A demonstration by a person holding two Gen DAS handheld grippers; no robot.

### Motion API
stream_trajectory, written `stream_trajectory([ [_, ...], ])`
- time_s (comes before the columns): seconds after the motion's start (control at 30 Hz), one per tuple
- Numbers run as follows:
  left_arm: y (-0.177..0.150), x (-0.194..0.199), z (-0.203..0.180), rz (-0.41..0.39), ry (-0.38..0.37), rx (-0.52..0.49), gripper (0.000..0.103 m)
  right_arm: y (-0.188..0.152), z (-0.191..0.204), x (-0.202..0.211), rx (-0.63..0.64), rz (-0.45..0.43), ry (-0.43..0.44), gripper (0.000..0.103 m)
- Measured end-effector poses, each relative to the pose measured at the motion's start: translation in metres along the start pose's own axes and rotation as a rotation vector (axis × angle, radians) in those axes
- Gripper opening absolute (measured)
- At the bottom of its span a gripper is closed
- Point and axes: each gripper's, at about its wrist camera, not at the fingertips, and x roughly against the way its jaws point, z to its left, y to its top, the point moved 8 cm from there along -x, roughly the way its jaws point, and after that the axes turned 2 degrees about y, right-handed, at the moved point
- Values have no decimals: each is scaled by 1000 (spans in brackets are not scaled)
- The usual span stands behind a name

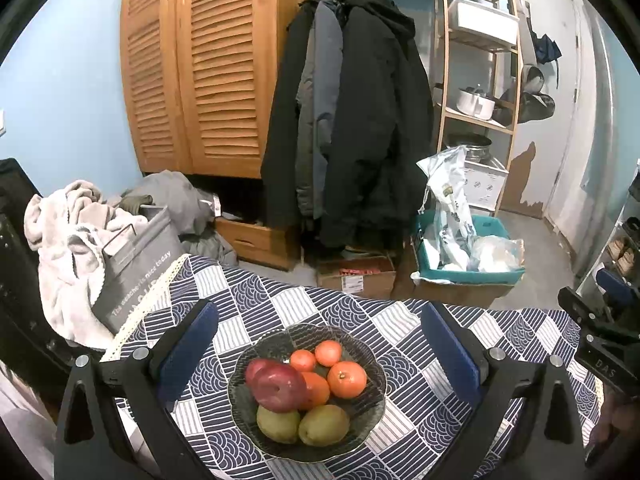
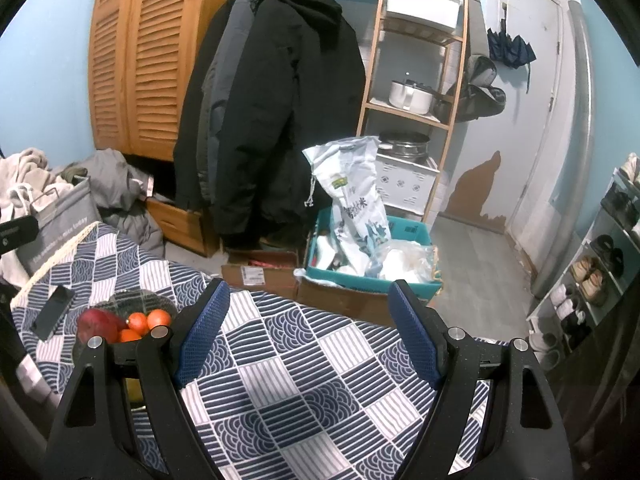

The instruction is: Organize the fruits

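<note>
Behind the table [image 1: 420, 396] we are seeing louvred wardrobe doors [image 1: 200, 72], hanging coats [image 1: 352, 120] and a wooden shelf rack [image 1: 476, 80]; none of these is bearing on the move.

We are working over a table covered in a blue-and-white patterned cloth. The glass bowl [image 1: 372, 404] is sitting on it, holding all the fruit we can see: a red apple [image 1: 280, 386], several oranges [image 1: 346, 379] and two green fruits, probably pears [image 1: 323, 425], at the near rim.

We are holding the left tongs [image 1: 320, 360] spread wide and gripping nothing. The bowl is lying directly ahead of them, centred between the two blue pads [image 1: 188, 346].

We are holding the right tongs [image 2: 308, 332] spread wide as well, also gripping nothing, over bare cloth. From the right wrist view, the bowl [image 2: 120, 300] is lying well off to the left, partly hidden behind the left finger of these tongs.

We are judging the left tongs to be the nearer and better aligned. The fruits are roundish, so no long axis is dictating the approach, except perhaps for the pears. A dark phone [image 2: 54, 312] is lying beside the bowl.
</note>
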Motion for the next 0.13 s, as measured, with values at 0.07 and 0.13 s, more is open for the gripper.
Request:
stream_trajectory([
  [0.07, 0, 0, 0, -1, -2, 0, 102, 0, 0, 0, 2, 0, 0, 80],
  [0.13, 1, 1, -1, 0, -4, 1, 102, 0, 0, 0, 2, 0, 1, 80],
])
